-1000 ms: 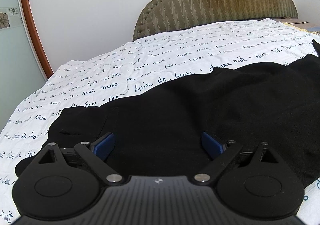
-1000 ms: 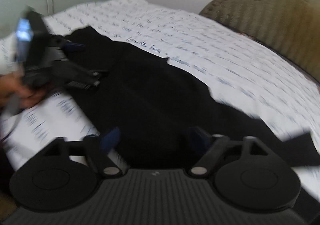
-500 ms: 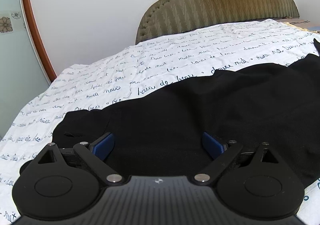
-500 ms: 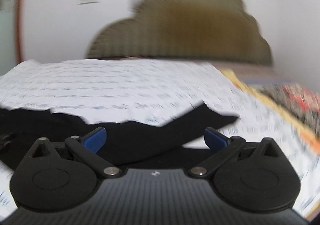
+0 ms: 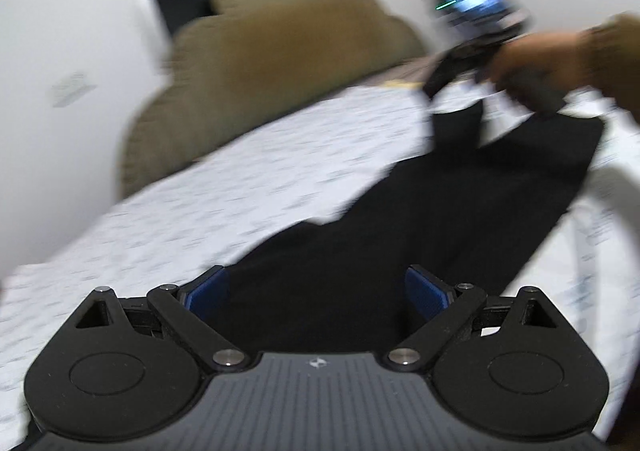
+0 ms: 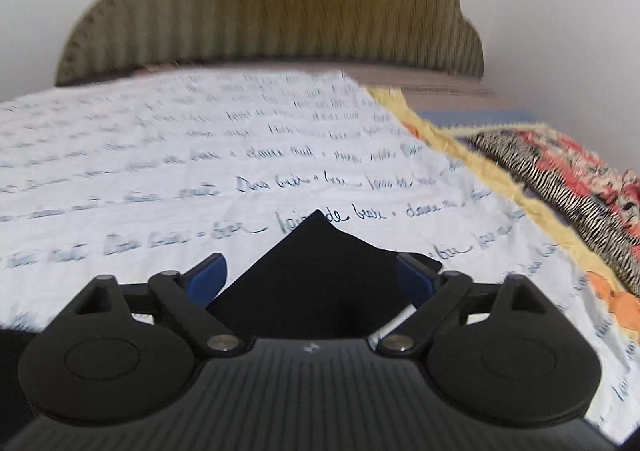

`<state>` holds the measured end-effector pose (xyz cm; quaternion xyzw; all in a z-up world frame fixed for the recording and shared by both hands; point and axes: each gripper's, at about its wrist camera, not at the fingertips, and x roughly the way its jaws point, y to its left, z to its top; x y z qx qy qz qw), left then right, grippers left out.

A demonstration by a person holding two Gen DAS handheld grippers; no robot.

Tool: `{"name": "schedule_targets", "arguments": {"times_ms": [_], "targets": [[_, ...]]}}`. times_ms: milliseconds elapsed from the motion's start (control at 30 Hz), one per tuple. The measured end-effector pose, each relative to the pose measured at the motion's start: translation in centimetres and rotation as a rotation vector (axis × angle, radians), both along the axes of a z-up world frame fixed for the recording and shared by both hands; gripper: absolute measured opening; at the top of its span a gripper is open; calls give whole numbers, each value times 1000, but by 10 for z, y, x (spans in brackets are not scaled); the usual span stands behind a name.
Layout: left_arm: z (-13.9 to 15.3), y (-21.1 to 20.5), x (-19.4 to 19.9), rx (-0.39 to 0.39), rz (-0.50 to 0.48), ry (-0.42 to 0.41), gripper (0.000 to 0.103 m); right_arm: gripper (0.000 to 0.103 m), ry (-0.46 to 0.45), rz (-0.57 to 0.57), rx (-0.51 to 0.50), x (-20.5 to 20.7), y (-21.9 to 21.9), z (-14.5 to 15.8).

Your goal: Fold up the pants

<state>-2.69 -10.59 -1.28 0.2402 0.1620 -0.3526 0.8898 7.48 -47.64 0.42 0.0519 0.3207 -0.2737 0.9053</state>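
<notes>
No containers in view. Black pants (image 5: pixel 400 235) lie on the bed's script-print sheet (image 5: pixel 200 219); their long axis runs from the left gripper (image 5: pixel 318 291) diagonally up-right toward the right gripper (image 5: pixel 452 71).

Left gripper: jaws spread, blue pads (image 5: pixel 208 287) on either side of the fabric, not pinching it.

Right gripper (image 6: pixel 312 279): jaws spread, a pointed corner of the pants between the pads; contact can't be judged from that view.

Left wrist view only: right hand (image 5: pixel 536 63) on the other gripper, above the far end of the pants; view is blurred.

Right wrist view only: patterned quilt (image 6: pixel 560 179) at the bed's right edge, tan headboard (image 6: pixel 272 7) straight ahead.
</notes>
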Motion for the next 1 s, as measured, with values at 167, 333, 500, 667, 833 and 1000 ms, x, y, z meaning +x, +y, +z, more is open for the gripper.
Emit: {"name": "schedule_targets", "arguments": {"times_ms": [167,333,500,667,833,1000], "targets": [[1,-26,8,-11,-99,67,96,80,-17,-14,110,31,-37,-17],[-4,-47,16,-16,-141,114,96,67,53,23,113,60,-56,-31],[-7,-62,19,-8,-152,122,96,5,63,33,145,57,-66,-37],[-7,-72,21,-4,-183,132,96,5,-59,18,132,17,-63,-13],[-4,-84,22,11,-262,137,96,5,-177,-3,124,-41,-64,16],[-8,-102,25,35,-293,111,96,5,-320,-38,154,-102,-69,49]]}}
